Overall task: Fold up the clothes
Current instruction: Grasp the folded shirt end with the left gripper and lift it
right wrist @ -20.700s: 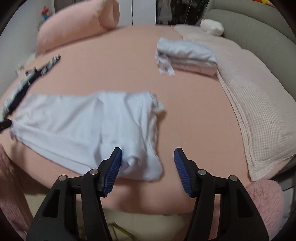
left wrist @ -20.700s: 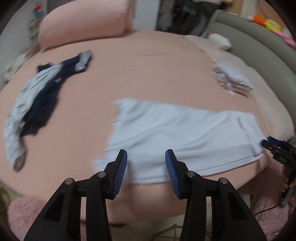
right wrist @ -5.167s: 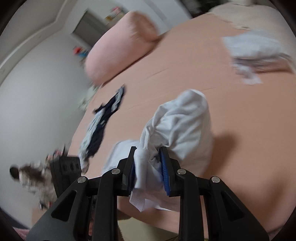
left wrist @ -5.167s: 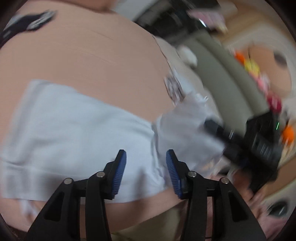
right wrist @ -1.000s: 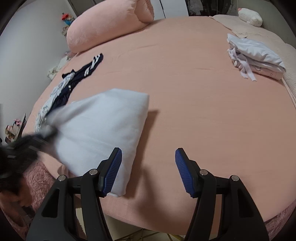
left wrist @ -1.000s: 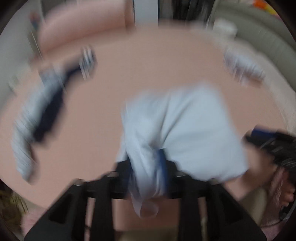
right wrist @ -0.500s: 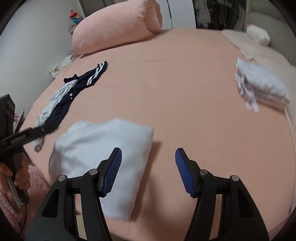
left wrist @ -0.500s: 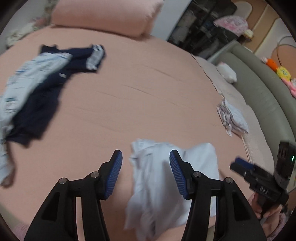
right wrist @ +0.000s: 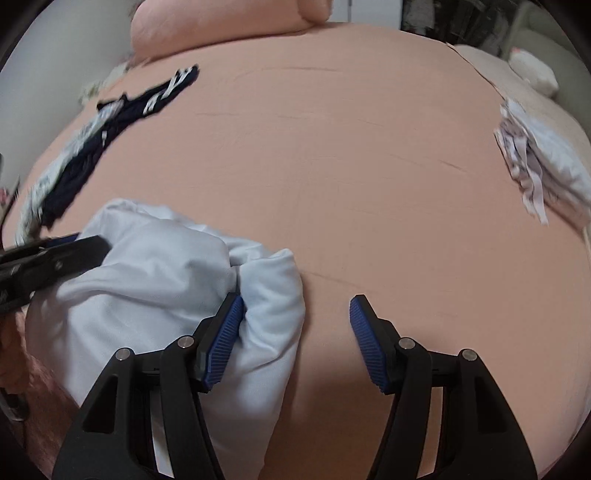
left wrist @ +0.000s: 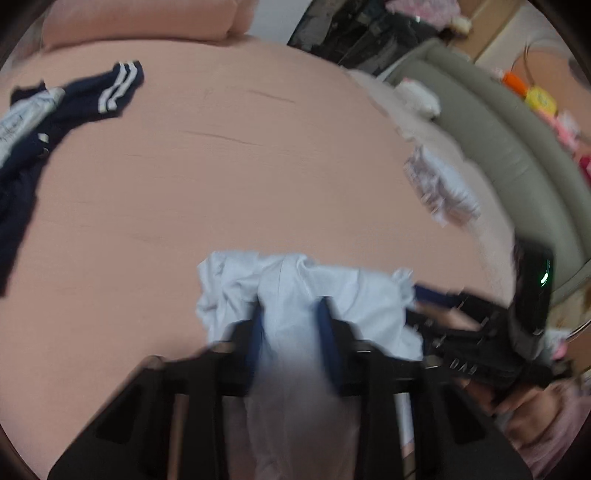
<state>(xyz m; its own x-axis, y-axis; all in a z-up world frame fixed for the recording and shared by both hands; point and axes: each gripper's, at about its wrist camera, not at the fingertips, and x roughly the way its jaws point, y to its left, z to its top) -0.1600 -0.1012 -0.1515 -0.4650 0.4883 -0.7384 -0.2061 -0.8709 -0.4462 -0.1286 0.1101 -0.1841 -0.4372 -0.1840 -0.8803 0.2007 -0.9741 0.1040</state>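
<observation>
Clutter sits only at the margins of the pink bed (right wrist: pixel 369 166): a navy striped garment (left wrist: pixel 92 96) tangled with a pale printed one lies far left, a folded stack (right wrist: pixel 546 173) rests at the right near the grey padded surround (left wrist: pixel 491 140), and a pink bolster (right wrist: pixel 229 22) lies along the far side. Nothing blocks the broad middle of the sheet. At the near edge, the white garment (right wrist: pixel 155 280) lies bunched. The left claw (left wrist: pixel 291 325) is closing, a thick fold of that cloth bunched between its blue pads. The right claw (right wrist: pixel 295 325) stands about half wide and grips nothing; its left pad presses into the garment's rounded right fold, its right pad hangs over bare sheet. Open sheet runs from the garment toward the bolster and across to the stack.
</observation>
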